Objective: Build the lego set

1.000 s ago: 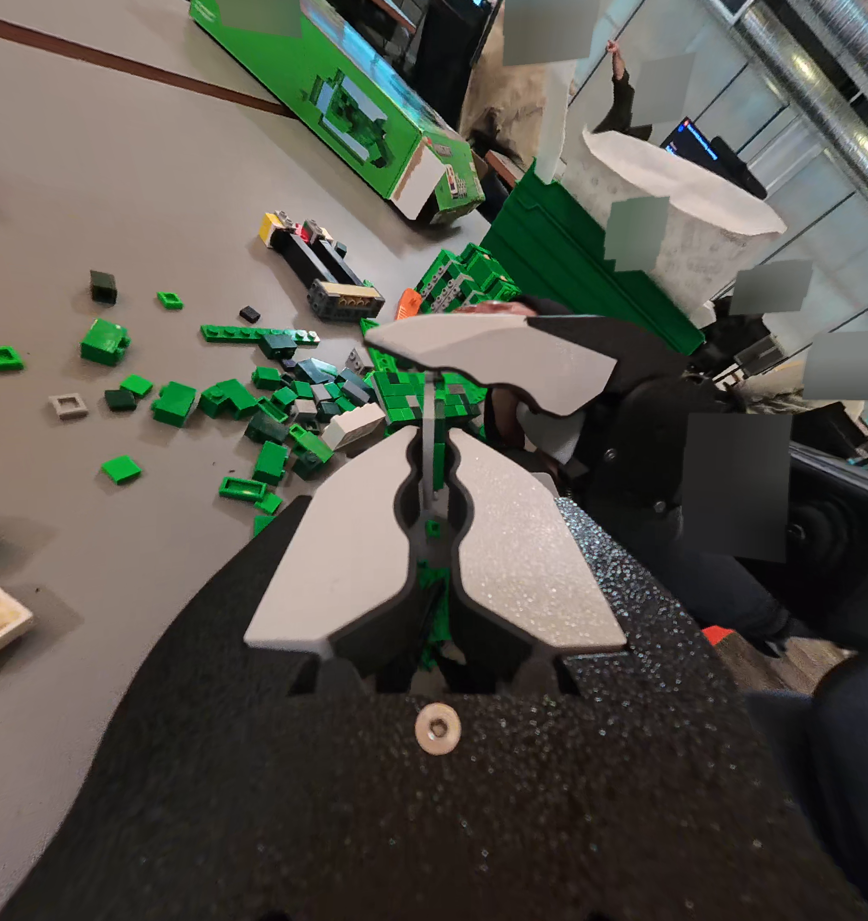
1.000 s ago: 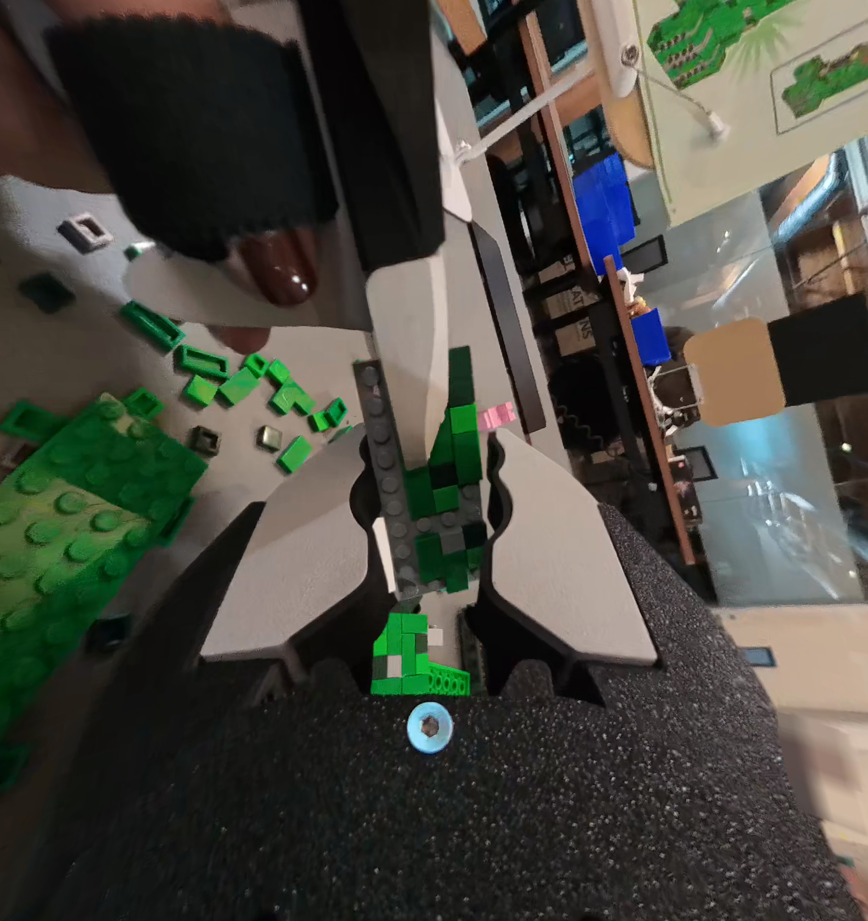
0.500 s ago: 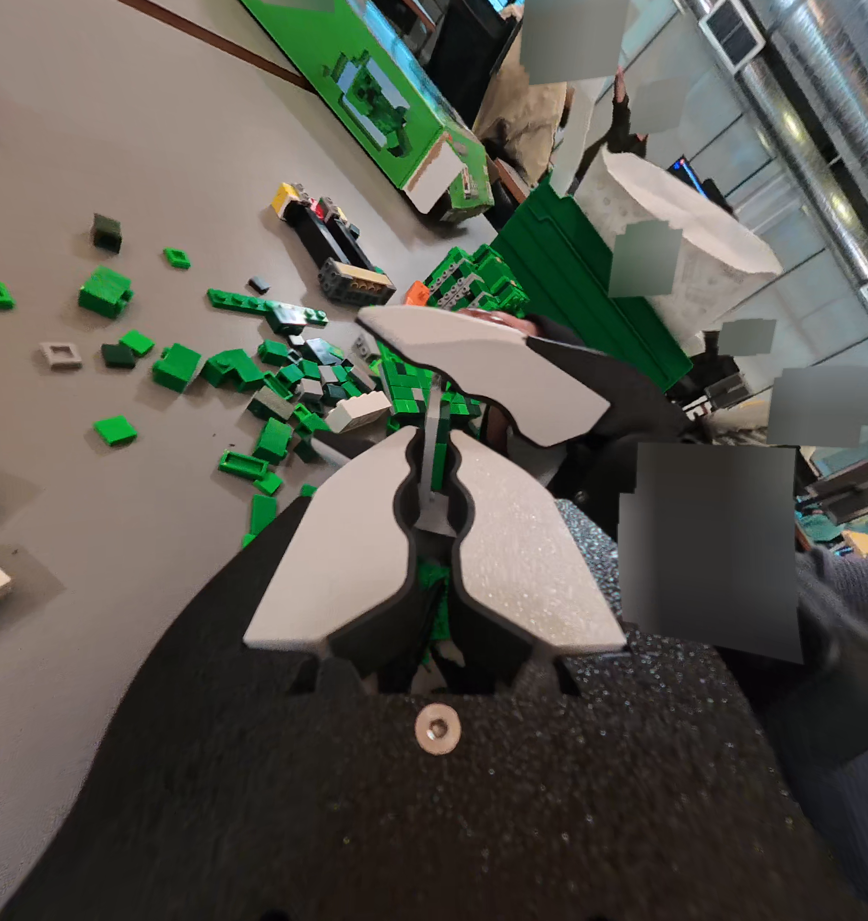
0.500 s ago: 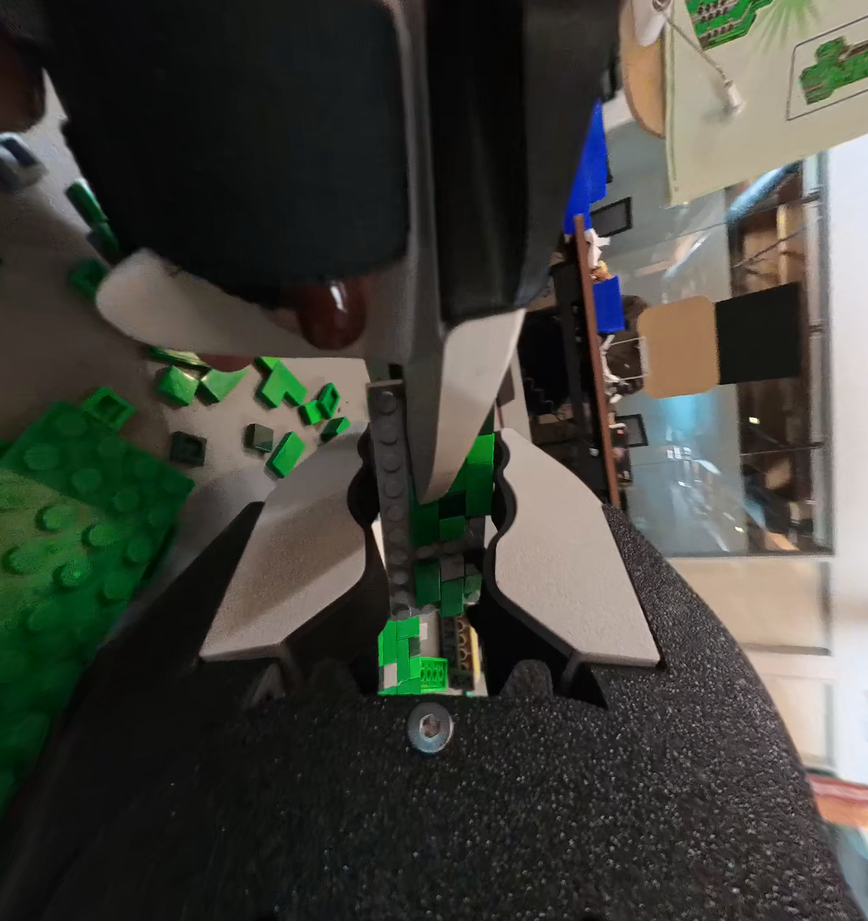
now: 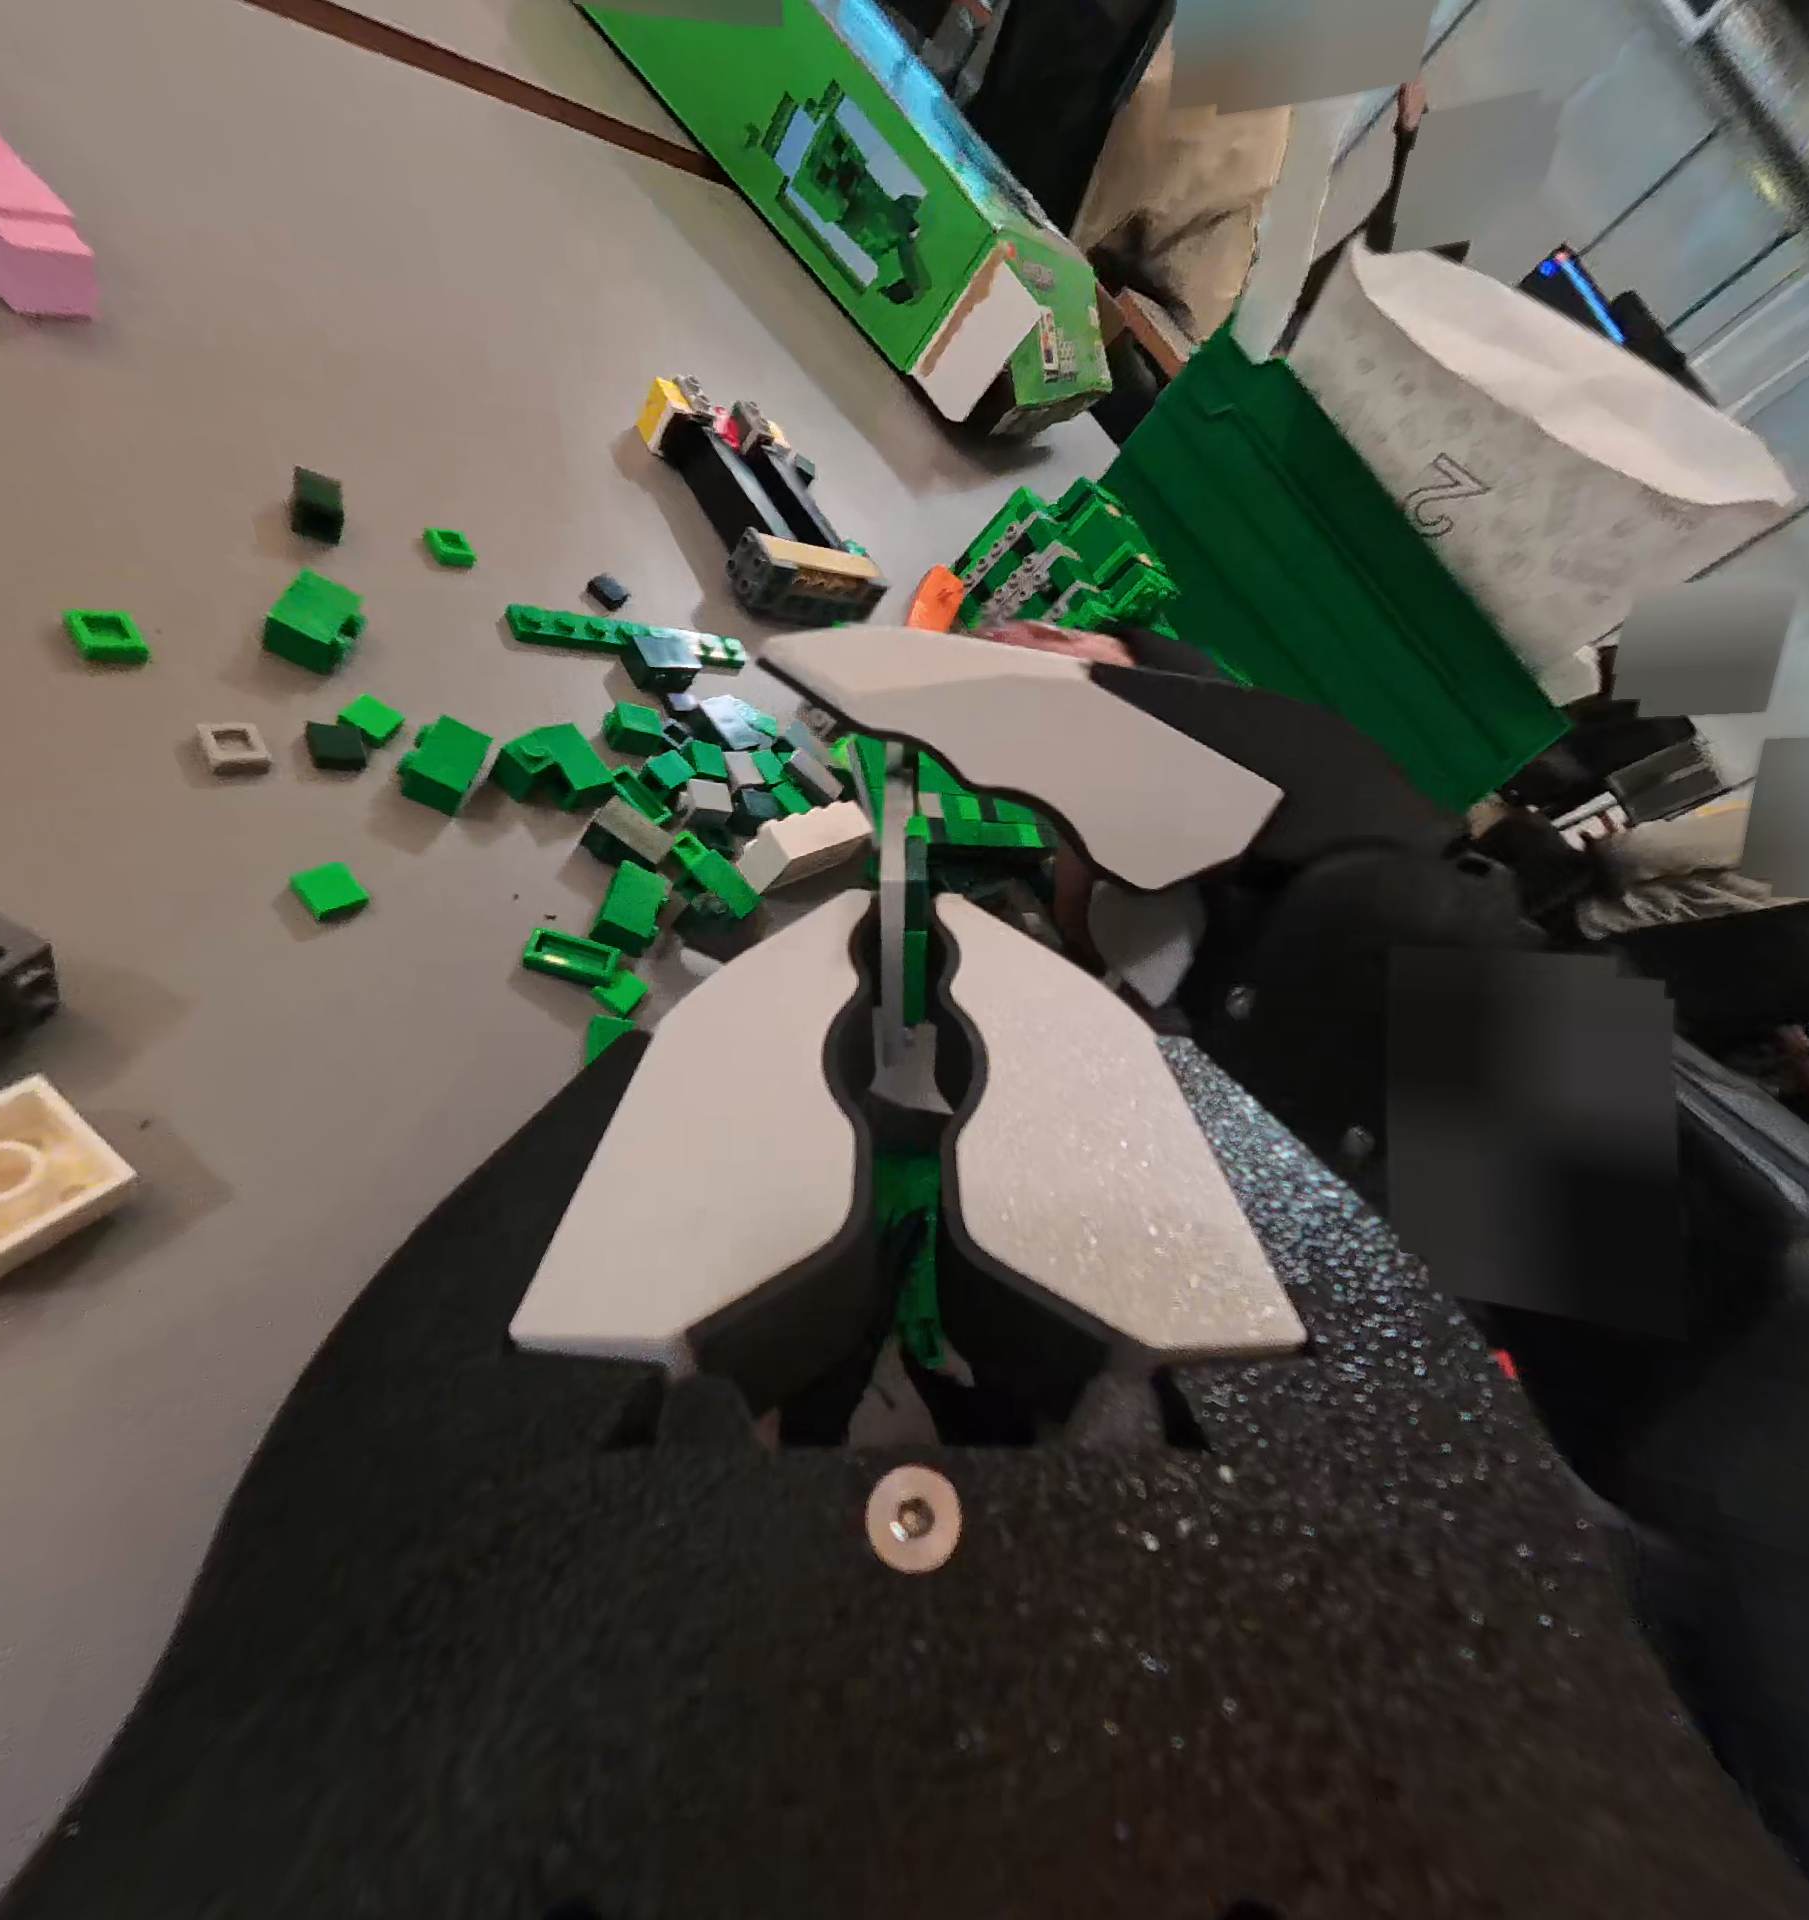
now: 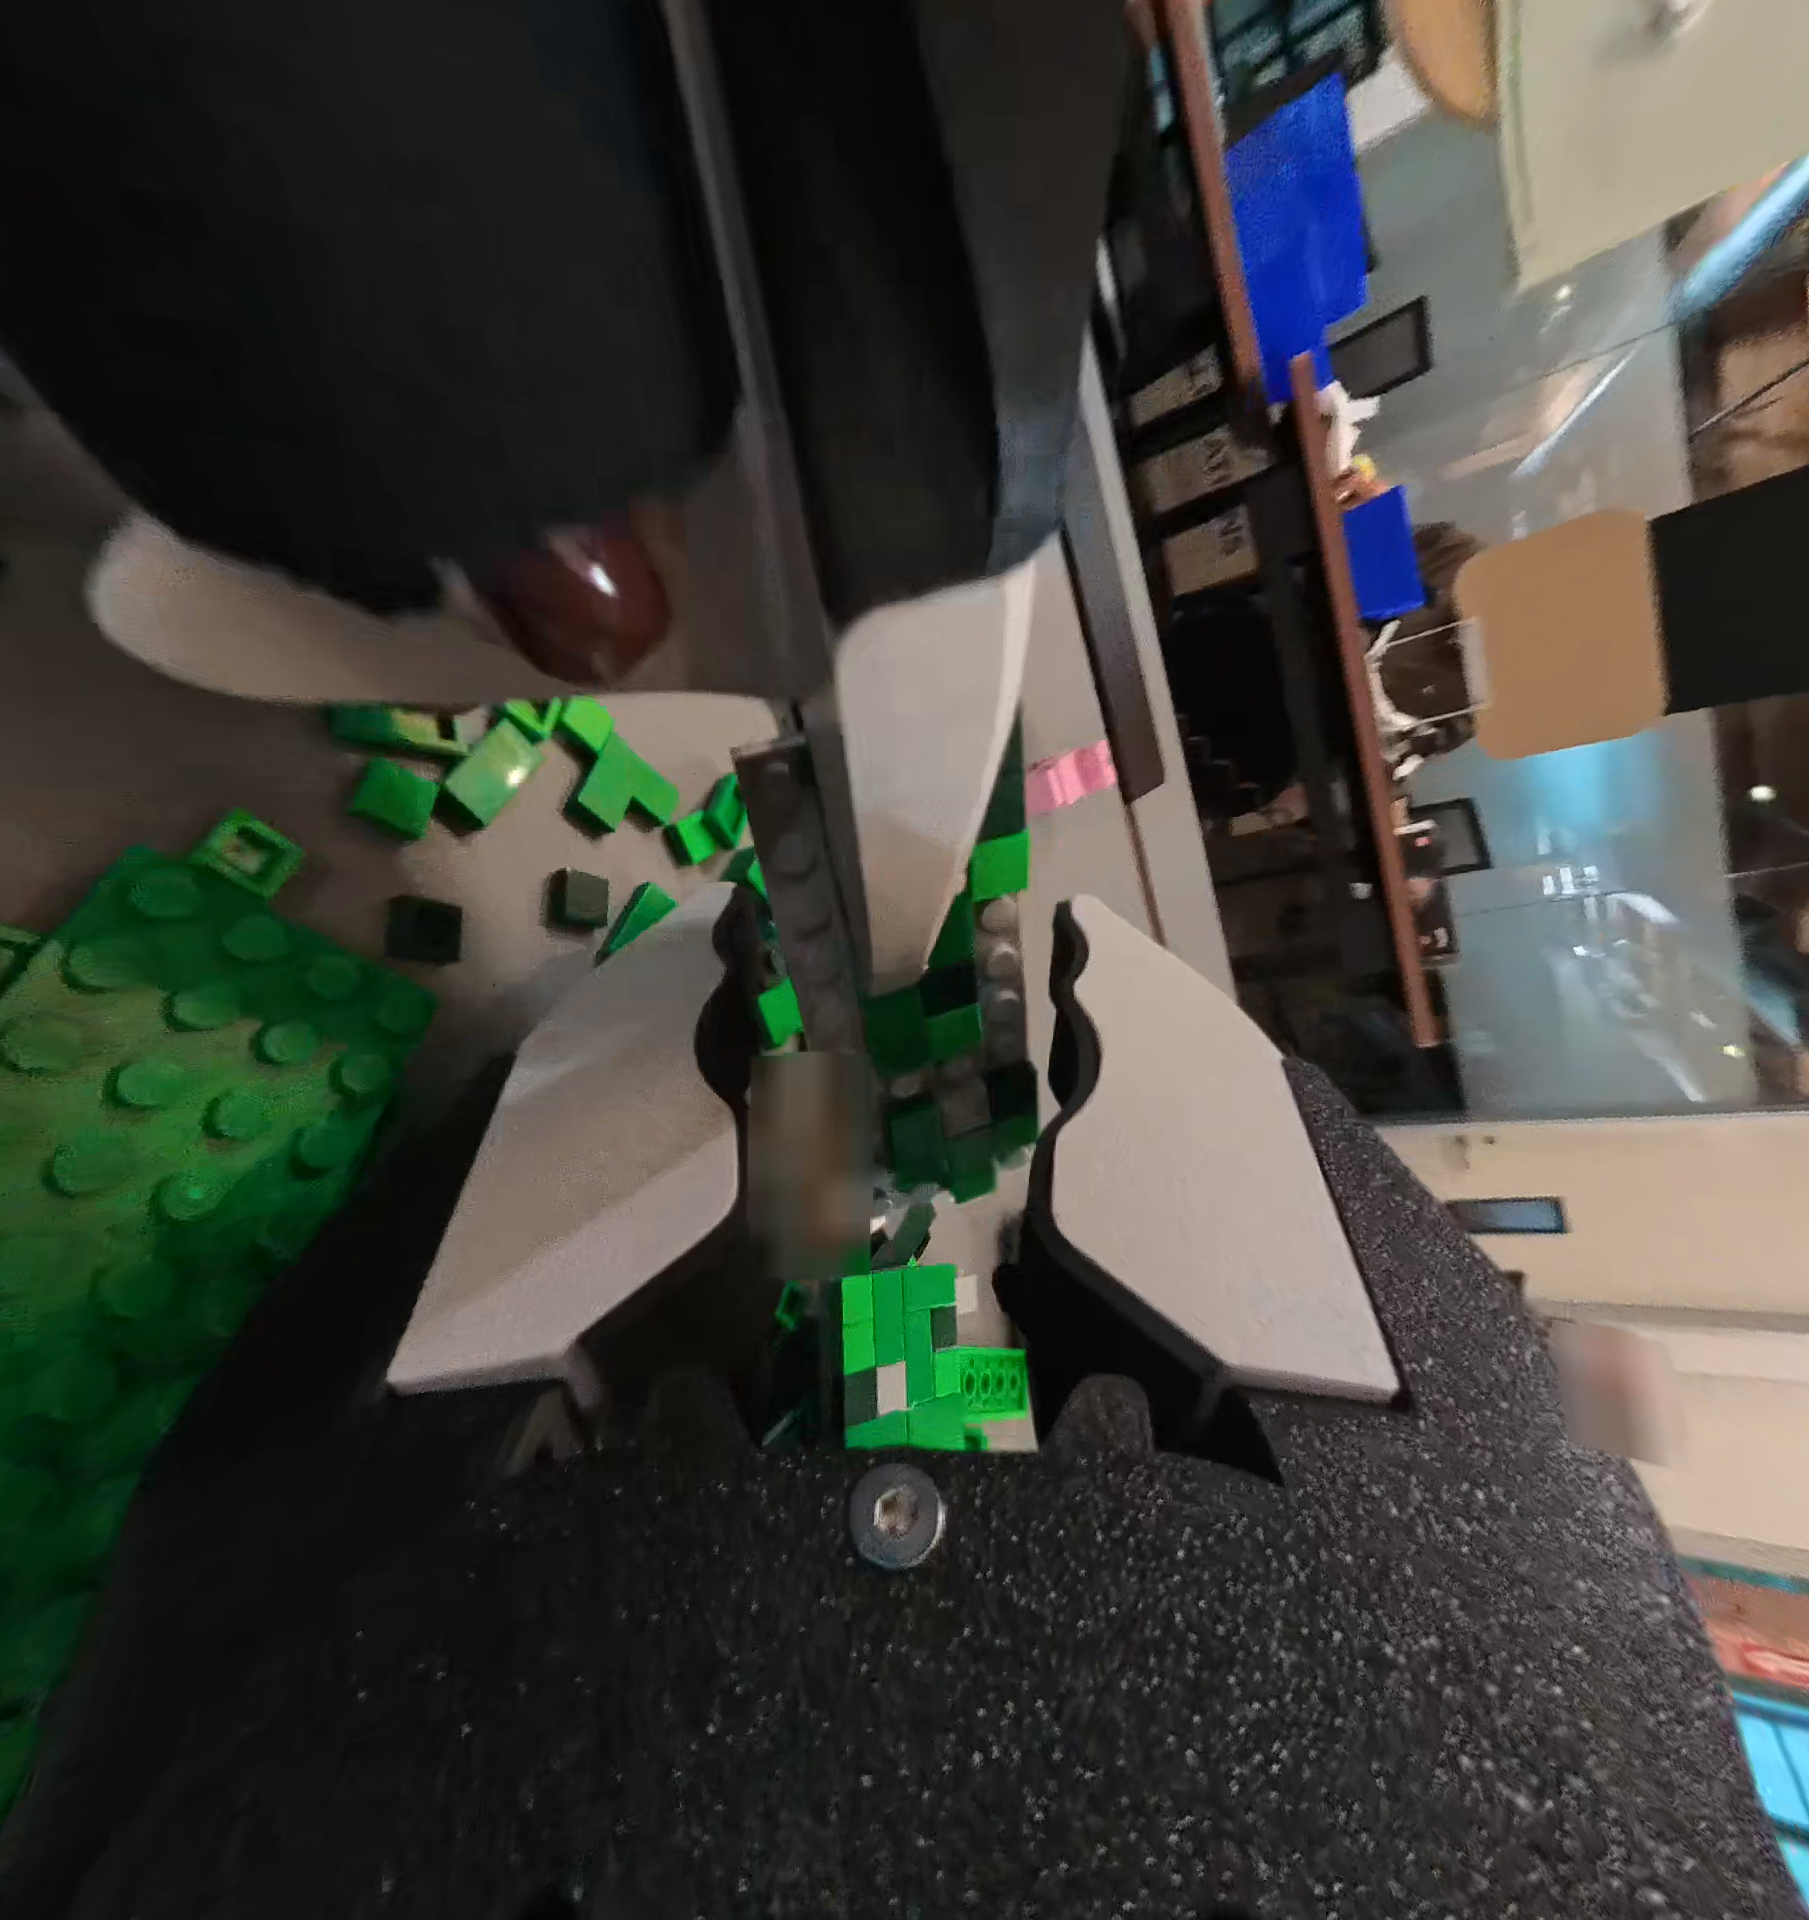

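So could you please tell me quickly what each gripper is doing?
Left gripper: closed on the grey plate.
Right gripper: closed on the green assembly.

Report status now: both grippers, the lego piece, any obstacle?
Left gripper shut on grey-green lego assembly. Right gripper around same assembly, grip unclear. Loose bricks close below.

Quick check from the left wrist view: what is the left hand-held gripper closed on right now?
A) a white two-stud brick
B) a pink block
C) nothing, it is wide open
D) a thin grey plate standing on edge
D: the left hand-held gripper is pinching the thin grey plate, edge-on between its fingers.
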The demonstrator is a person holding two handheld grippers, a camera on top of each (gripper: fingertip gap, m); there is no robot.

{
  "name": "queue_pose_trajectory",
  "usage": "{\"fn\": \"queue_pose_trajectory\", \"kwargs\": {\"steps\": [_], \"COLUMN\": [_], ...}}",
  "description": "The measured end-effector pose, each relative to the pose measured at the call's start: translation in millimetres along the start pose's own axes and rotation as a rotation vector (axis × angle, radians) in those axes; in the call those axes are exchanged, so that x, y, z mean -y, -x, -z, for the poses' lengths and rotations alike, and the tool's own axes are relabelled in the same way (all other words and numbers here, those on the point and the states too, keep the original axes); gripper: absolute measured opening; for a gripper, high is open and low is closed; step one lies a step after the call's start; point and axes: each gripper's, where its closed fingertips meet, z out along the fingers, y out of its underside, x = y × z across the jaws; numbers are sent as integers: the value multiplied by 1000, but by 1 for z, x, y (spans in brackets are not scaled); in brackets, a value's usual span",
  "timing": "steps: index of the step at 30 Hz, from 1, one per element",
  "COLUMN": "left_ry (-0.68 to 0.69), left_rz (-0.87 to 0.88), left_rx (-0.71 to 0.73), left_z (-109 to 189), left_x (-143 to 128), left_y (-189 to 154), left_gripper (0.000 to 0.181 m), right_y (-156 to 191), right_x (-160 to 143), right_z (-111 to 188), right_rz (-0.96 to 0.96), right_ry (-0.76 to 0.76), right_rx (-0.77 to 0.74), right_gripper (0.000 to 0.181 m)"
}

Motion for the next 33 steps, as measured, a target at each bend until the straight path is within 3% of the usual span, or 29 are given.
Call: {"fn": "queue_pose_trajectory", "kwargs": {"steps": [8,12,16,23,33], "left_ry": [50,94,124,48,32], "left_rz": [-66,-119,-167,55,124], "left_rx": [-26,-1,17,-55,-87], "left_z": [-7,-8,-10,-10,-12], "left_x": [-7,-12,-15,-11,-10], "left_y": [-11,-11,-14,-11,-9], "left_gripper": [6,6,6,8,9], "right_y": [8,7,8,-3,-4], "right_x": [12,12,13,8,4], "right_z": [4,5,5,-1,-3], "right_rz": [70,53,47,208,226], "right_ry": [-48,-58,-67,43,78], "right_rx": [22,19,26,-163,-185], "right_gripper": [57,40,38,38,37]}}
